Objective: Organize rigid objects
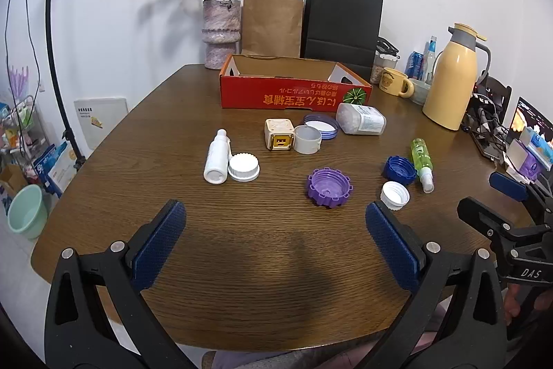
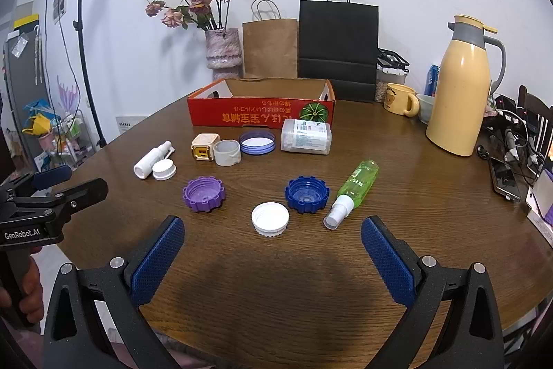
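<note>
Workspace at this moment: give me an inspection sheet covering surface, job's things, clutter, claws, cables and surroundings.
Surface: round wooden table, no spills seen.
Job's things: red cardboard box at the back, nothing visible inside it; loose in front lie a white bottle, white ridged cap, cream cube, grey ring, blue-rimmed lid, clear labelled jar on its side, purple cap, blue cap, white cap, green spray bottle.
Clutter: yellow thermos, yellow mug, vase of flowers, brown paper bag, black paper bag.
Claws: left claw and right claw both open, holding nothing.
Cables: tangle at the table's right edge.
Surroundings: white wall, light stand.
</note>
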Demonstrator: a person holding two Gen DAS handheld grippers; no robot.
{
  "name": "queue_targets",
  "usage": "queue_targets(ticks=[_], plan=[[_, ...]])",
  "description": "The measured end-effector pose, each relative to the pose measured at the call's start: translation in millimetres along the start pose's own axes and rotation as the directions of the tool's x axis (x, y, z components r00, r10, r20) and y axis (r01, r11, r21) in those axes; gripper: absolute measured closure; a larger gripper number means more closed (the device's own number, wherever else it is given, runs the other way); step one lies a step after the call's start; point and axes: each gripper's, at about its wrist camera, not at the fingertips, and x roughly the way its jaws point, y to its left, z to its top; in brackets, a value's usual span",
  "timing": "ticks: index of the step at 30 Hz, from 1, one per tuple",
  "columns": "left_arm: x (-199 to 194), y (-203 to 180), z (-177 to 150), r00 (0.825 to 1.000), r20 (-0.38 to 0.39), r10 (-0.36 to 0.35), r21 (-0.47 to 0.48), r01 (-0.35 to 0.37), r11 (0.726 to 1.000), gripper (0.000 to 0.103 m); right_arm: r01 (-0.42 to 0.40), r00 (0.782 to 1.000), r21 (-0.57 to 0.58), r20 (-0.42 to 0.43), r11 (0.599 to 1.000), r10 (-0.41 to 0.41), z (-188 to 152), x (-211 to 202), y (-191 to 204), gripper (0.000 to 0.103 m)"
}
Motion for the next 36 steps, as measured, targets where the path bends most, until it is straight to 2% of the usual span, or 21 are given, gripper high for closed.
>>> queue_targets(ticks=[36], plan=[[2.8,-1.5,1.0,1.000,-0.003,-0.013,-0.005,0.013,1.000,0.000,0.000,1.000,0.001,-0.001,1.000,0.000,1.2,0.2,-1.1,0.000]])
